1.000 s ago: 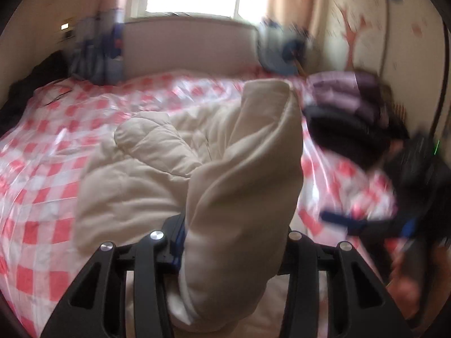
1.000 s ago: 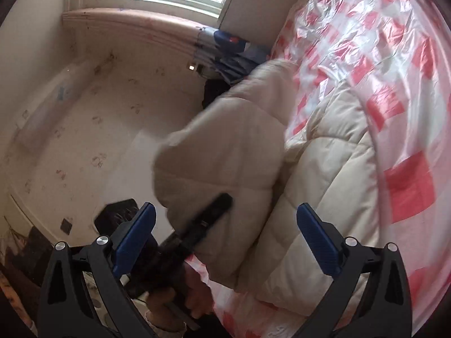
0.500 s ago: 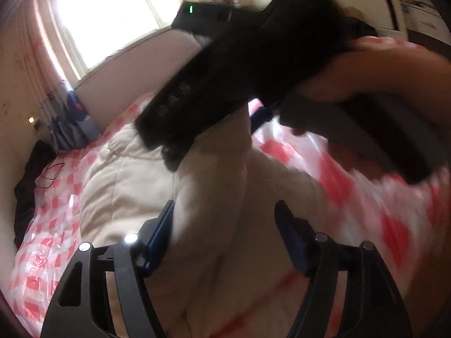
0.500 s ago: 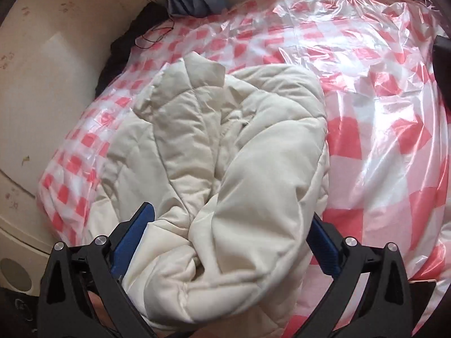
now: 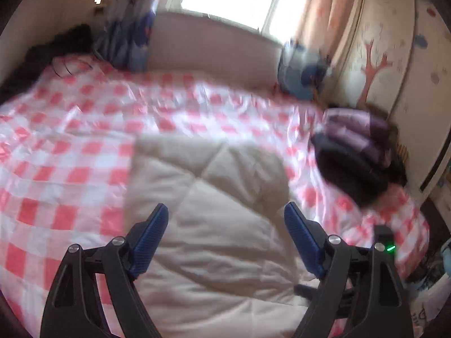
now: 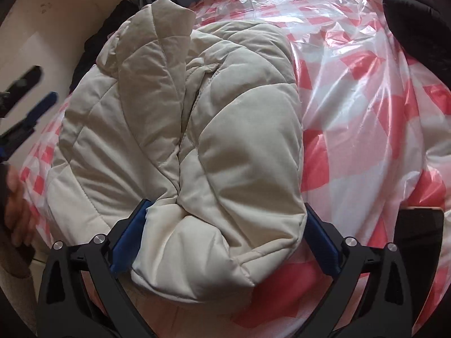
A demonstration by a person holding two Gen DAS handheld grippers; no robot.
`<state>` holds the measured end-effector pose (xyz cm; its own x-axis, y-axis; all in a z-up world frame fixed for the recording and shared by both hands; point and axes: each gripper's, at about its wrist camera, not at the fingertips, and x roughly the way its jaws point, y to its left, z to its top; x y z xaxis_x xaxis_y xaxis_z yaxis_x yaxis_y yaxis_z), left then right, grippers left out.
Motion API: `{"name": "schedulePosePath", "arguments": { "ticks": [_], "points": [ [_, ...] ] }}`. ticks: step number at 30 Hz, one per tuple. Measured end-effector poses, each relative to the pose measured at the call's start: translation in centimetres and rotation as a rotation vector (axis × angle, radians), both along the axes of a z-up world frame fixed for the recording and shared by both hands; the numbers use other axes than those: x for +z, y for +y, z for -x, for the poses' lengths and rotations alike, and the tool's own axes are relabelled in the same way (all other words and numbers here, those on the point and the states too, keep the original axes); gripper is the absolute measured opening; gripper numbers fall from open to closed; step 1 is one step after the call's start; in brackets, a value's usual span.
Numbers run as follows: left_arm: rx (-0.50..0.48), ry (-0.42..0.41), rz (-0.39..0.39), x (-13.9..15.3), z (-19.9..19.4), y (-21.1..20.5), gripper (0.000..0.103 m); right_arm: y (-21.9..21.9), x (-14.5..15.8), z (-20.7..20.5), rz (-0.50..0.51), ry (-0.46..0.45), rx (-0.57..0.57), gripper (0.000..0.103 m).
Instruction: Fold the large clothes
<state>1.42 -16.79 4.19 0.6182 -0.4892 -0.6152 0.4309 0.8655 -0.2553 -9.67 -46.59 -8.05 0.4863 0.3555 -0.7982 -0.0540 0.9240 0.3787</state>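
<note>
A cream puffer jacket (image 5: 214,208) lies folded on the red-and-white checked bed cover (image 5: 70,146). My left gripper (image 5: 225,211) is open and empty just above the jacket. In the right wrist view the jacket (image 6: 197,129) lies bunched, with a thick folded part between my right gripper's (image 6: 225,211) wide-open jaws. The blue pads (image 6: 126,236) stand at either side of that fold without squeezing it. The left gripper also shows in the right wrist view (image 6: 31,107), at the far left edge.
A pile of dark and purple clothes (image 5: 355,152) sits at the bed's right side. Blue-patterned pillows (image 5: 126,42) lean on the headboard under the window. A wardrobe (image 5: 394,64) stands to the right. A dark phone (image 6: 417,233) lies on the cover near my right gripper.
My left gripper let go of the jacket sleeve it held up and drew back, open. The sleeve now lies folded on the jacket. My right gripper moved in over the folded end.
</note>
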Motion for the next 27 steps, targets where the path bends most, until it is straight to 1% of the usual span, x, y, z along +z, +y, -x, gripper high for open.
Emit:
{"name": "schedulePosePath", "arguments": {
  "ticks": [1,2,3,4,5,6,7,8,9,10,11,12,13,14,15,16,18,19,20,21,23,24,26,27],
  "points": [
    [0.002,0.005,-0.075,-1.8,-0.4,-0.8,0.081,-0.4,0.7,0.0,0.000,-0.007,-0.008,0.097],
    [0.005,-0.029,-0.161,-2.4,-0.1,-1.9,0.082,-0.6,2.0,0.1,0.033,-0.040,-0.023,0.097],
    [0.010,-0.061,-0.209,-3.1,0.1,-2.4,0.082,-0.7,3.4,0.5,0.051,-0.091,-0.033,0.097],
    [0.016,-0.067,-0.193,-3.3,1.3,-2.6,0.082,-0.7,5.1,0.9,0.057,-0.162,-0.044,0.097],
    [0.015,-0.064,-0.169,-3.4,1.3,-2.3,0.082,-0.5,6.7,1.0,0.052,-0.227,-0.048,0.097],
    [0.013,-0.068,-0.170,-3.5,1.9,-2.0,0.082,-0.2,8.0,0.7,0.037,-0.274,-0.043,0.097],
    [0.011,-0.070,-0.175,-4.0,1.7,-1.9,0.082,0.2,9.1,-0.1,0.012,-0.301,-0.035,0.097],
    [0.011,-0.073,-0.180,-4.2,1.7,-1.8,0.082,0.7,9.6,-1.5,-0.029,-0.301,-0.018,0.097],
    [0.010,-0.078,-0.188,-4.3,1.8,-2.0,0.082,1.1,9.6,-3.0,-0.095,-0.289,0.002,0.097],
    [0.007,-0.083,-0.194,-4.4,1.9,-2.3,0.083,1.4,9.2,-4.5,-0.133,-0.266,0.002,0.097],
    [0.004,-0.088,-0.198,-4.4,2.1,-2.4,0.084,1.7,8.0,-6.2,-0.106,-0.217,-0.031,0.097],
    [0.002,-0.091,-0.198,-4.4,2.4,-2.6,0.085,2.1,6.1,-7.8,-0.025,-0.161,-0.070,0.097],
    [-0.007,-0.088,-0.194,-4.5,2.3,-2.6,0.085,2.4,3.9,-8.9,0.044,-0.121,-0.086,0.097],
    [-0.020,-0.075,-0.202,-4.8,2.2,-2.7,0.085,1.9,1.4,-9.5,-0.009,-0.096,-0.083,0.097],
    [-0.033,-0.072,-0.211,-5.0,2.1,-3.0,0.085,0.9,-0.2,-9.6,-0.100,-0.075,-0.108,0.097],
    [-0.041,-0.076,-0.222,-5.2,2.2,-3.3,0.085,0.2,-0.5,-9.3,-0.134,-0.068,-0.127,0.096],
    [-0.050,-0.082,-0.240,-5.3,2.3,-3.6,0.087,0.3,0.3,-8.8,-0.083,-0.064,-0.132,0.096],
    [-0.060,-0.076,-0.227,-5.1,2.3,-3.4,0.087,0.3,0.7,-8.6,-0.056,-0.060,-0.127,0.096],
    [-0.074,-0.064,-0.190,-4.6,2.3,-2.7,0.087,0.3,1.2,-8.2,-0.041,-0.054,-0.125,0.096],
    [-0.076,-0.049,-0.137,-4.0,2.3,-1.6,0.087,0.2,1.5,-8.1,-0.022,-0.051,-0.123,0.096],
    [-0.013,-0.024,-0.033,-2.9,2.3,1.5,0.087,0.6,1.7,-7.2,0.026,-0.050,-0.117,0.096],
    [0.032,-0.002,0.025,-2.6,2.1,3.5,0.087,0.3,1.7,-6.9,0.028,-0.048,-0.116,0.096],
    [0.106,0.071,0.121,-3.0,1.3,7.2,0.087,0.4,1.2,-6.7,0.012,-0.047,-0.119,0.096],
    [0.133,0.130,0.163,-3.6,0.6,8.9,0.087,0.4,1.0,-6.7,0.002,-0.048,-0.123,0.096]
  ]
}}
